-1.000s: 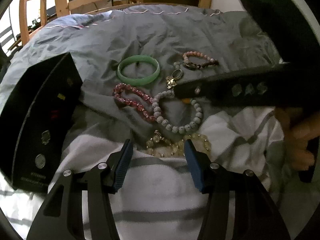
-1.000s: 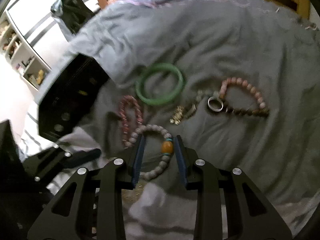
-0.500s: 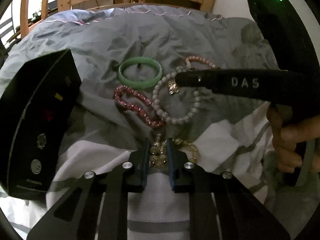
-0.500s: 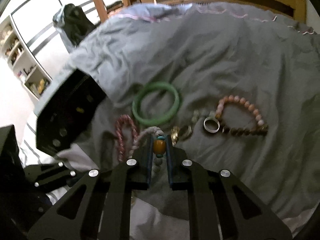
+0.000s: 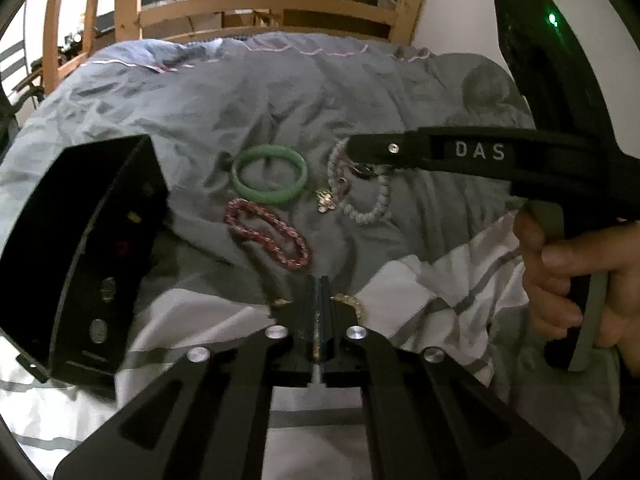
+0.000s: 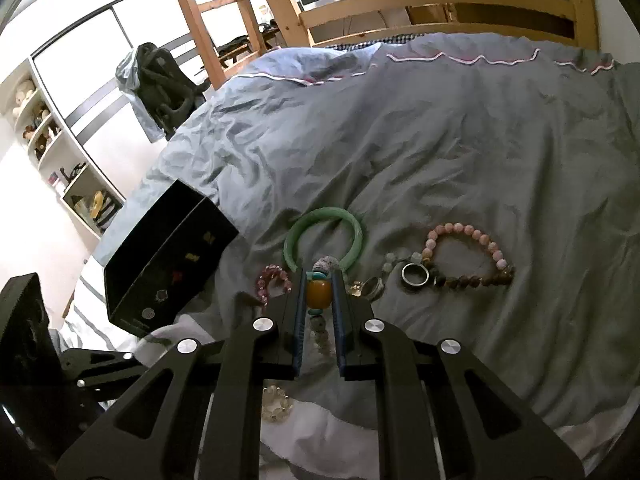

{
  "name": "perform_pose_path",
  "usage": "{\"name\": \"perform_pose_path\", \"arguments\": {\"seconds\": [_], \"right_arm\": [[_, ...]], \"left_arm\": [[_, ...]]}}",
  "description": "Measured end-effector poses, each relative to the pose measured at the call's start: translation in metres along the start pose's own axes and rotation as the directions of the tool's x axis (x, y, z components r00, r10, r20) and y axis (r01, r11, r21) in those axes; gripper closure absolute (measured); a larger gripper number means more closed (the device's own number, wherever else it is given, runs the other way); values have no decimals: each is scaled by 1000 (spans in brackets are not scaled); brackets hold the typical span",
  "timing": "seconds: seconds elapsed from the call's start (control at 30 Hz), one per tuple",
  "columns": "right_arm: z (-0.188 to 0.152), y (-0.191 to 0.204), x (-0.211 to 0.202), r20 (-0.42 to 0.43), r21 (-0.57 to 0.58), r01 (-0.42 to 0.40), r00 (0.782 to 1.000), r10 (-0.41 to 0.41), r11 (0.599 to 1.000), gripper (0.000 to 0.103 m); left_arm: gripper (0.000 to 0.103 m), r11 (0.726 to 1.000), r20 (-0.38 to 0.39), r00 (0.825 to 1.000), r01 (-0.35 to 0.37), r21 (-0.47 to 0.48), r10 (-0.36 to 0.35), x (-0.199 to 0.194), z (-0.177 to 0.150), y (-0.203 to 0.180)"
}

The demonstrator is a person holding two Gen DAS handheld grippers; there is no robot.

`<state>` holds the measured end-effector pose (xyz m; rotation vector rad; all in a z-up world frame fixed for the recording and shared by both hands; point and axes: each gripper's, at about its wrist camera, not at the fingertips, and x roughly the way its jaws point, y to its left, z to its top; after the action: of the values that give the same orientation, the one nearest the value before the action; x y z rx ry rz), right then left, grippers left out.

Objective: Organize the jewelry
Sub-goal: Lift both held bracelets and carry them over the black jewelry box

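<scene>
Right fingers: we have the right gripper point(image 6: 319, 296) clamped on the amber bead point(image 6: 319, 293) of the grey bead bracelet point(image 5: 360, 184); the loop hangs from that bead, clear of the bed.
Left fingers: the left gripper point(image 5: 320, 312) looks nearly together, its jaws easing open a little; a pale gold bracelet point(image 5: 350, 304) shows on both sides of the tips, and we judge a strand is pinched, though the contact itself is hidden.
Step in hand: both pieces lifted, to be carried to the black jewelry box point(image 6: 168, 268).
Doing it well: we should keep the amber bead centred between the pads, since it is round and smooth and could roll out; we lift straight and slowly so the dangling loop does not swing.
Watch for: the grey loop hangs just above the gold charm point(image 5: 326, 202) and near the green bangle point(image 6: 324, 236); we should clear both before moving sideways.
Left side: we should stop the opening, or the thin strand may slip.
Where things lie: the red bead bracelet point(image 5: 268, 234), silver ring point(image 6: 415, 274) and pink bead bracelet point(image 6: 468, 256) lie mid-bed; the box sits by the bed's left edge.
</scene>
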<state>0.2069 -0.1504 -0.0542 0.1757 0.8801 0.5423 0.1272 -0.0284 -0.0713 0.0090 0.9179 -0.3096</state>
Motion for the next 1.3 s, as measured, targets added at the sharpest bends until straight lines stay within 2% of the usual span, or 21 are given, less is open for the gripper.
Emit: {"name": "perform_pose_path", "arguments": {"seconds": [0.03, 0.07, 0.1, 0.17, 0.23, 0.27, 0.3, 0.33, 0.37, 0.43, 0.47, 0.63, 0.83, 0.97, 1.1, 1.3], "right_arm": [[0, 0, 1, -2, 1, 1, 1000, -1, 1000, 90], [-1, 1, 3, -5, 0, 2, 1000, -2, 1000, 90], [-1, 1, 4, -6, 1, 2, 1000, -2, 1000, 90], [-1, -1, 5, -9, 4, 5, 1000, -5, 1000, 90], [-1, -1, 6, -13, 5, 9, 1000, -9, 1000, 90], [-1, -1, 6, -14, 2, 11, 1000, -11, 1000, 90], [-1, 0, 6, -11, -4, 11, 1000, -11, 1000, 90], [-1, 0, 6, -10, -4, 10, 1000, -11, 1000, 90], [-1, 0, 6, -10, -1, 10, 1000, -10, 1000, 90], [-1, 0, 6, -8, -4, 11, 1000, -11, 1000, 90], [-1, 1, 5, -4, -7, 11, 1000, -11, 1000, 90], [-2, 7, -1, 29, -25, -3, 1000, 4, 1000, 90], [-3, 14, -6, 49, -45, -23, 998, 26, 999, 90], [-2, 12, -7, 65, -37, -27, 997, 29, 999, 90], [-1, 10, -11, 83, -24, -46, 995, 48, 999, 90], [2, 13, -19, 122, -23, -117, 985, 119, 993, 90]], "left_arm": [[69, 1000, -15, 1000, -1, 6, 1, 5, 0, -3], [37, 1000, -19, 1000, -13, 15, 14, 8, -1, -5], [31, 999, -15, 999, -30, 31, 30, 11, -3, -9], [35, 997, -49, 998, -32, 72, 36, 23, -7, -17], [51, 994, -80, 995, -47, 102, 56, 34, -11, -21], [63, 992, -102, 992, -62, 109, 74, 40, -13, -21], [69, 992, -119, 990, -64, 107, 77, 45, -14, -19], [72, 994, -117, 991, -53, 95, 64, 44, -14, -17], [83, 995, -113, 992, -46, 87, 56, 43, -13, -16], [87, 997, -92, 994, -51, 60, 57, 34, -8, -10], [94, 997, -78, 995, -59, 41, 62, 30, -7, -5], [96, 997, -23, 999, -45, -59, 44, 11, 3, 17], [96, 997, 39, 999, -15, -72, 18, -7, 10, 18], [96, 994, 71, 997, 2, -112, 6, -19, 13, 27], [96, 988, 92, 996, -1, -153, 15, -26, 11, 37], [96, 983, 110, 993, -26, -179, 46, -37, 12, 44]]}}
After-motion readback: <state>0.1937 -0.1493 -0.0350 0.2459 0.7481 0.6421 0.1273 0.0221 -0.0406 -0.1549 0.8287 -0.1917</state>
